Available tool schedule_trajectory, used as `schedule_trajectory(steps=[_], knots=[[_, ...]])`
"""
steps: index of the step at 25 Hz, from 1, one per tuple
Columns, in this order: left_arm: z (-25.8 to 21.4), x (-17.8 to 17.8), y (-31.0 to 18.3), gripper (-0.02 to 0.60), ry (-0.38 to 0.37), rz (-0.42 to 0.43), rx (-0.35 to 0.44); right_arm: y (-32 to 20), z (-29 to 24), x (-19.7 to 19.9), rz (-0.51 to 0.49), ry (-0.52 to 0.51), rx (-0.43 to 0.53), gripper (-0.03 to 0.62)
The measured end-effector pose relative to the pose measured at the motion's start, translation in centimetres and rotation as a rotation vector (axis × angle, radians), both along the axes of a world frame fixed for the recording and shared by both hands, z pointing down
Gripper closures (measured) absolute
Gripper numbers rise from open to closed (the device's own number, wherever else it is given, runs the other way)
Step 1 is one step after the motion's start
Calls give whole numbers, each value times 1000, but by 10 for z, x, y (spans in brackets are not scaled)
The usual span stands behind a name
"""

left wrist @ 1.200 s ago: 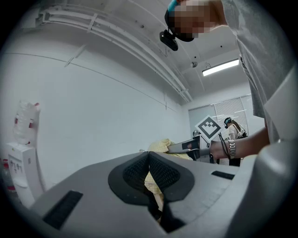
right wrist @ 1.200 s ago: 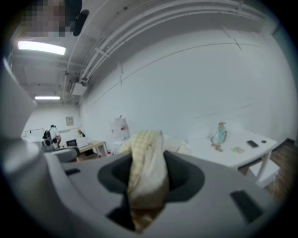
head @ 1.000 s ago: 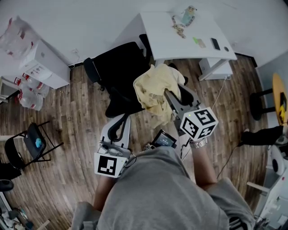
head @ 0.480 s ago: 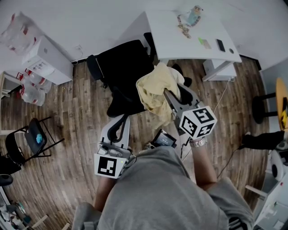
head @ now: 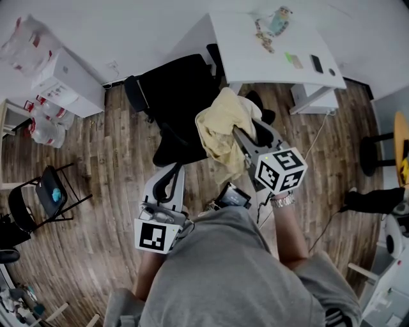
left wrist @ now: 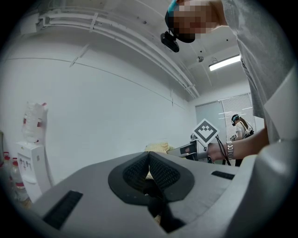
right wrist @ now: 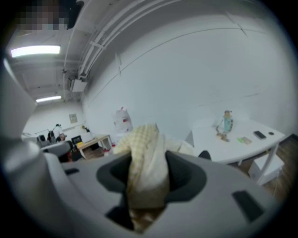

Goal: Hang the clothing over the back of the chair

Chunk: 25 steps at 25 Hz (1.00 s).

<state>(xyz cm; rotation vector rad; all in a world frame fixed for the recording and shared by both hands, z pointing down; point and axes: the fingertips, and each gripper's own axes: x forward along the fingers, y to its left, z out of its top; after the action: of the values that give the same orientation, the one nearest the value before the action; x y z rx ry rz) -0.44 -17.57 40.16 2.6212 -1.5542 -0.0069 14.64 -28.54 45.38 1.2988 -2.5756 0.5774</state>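
Observation:
A pale yellow piece of clothing point(head: 223, 128) hangs bunched from my right gripper point(head: 248, 131), just right of the black office chair point(head: 176, 96) and by its back. In the right gripper view the cloth point(right wrist: 145, 153) fills the gap between the pads of the gripper point(right wrist: 148, 174); the jaws are opening with the cloth still pressed between them. My left gripper point(head: 171, 169) is held lower and nearer my body, shut with nothing in it; its pads meet in the left gripper view point(left wrist: 149, 169). From there the clothing point(left wrist: 158, 148) shows beyond the jaws.
A white desk point(head: 268, 70) with a bottle point(head: 279, 19) and a phone point(head: 316, 62) stands behind the chair. A white cabinet point(head: 67, 80) is at the far left, a small black folding chair point(head: 48, 201) at the left, a round stool point(head: 374, 150) at the right. The floor is wood.
The right gripper has sunk a little with the clothing, close to the chair's back. The left gripper has stayed where it was.

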Motion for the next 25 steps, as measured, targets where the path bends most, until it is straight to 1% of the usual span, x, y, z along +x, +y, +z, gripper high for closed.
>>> schedule_trajectory(steps=[8,15,20,25], knots=[[3,-5,-1,551,4,1,-6,1,18,-6,-12,38,-44,376],[8,-7,-1,551,8,11,-24,3,29,-8,-24,24,-75,372],[8,-7,-2,551,10,20,-23,4,34,-9,-30,6,-104,368],[10,-5,0,551,12,34,-23,4,39,-12,-32,24,-109,364]])
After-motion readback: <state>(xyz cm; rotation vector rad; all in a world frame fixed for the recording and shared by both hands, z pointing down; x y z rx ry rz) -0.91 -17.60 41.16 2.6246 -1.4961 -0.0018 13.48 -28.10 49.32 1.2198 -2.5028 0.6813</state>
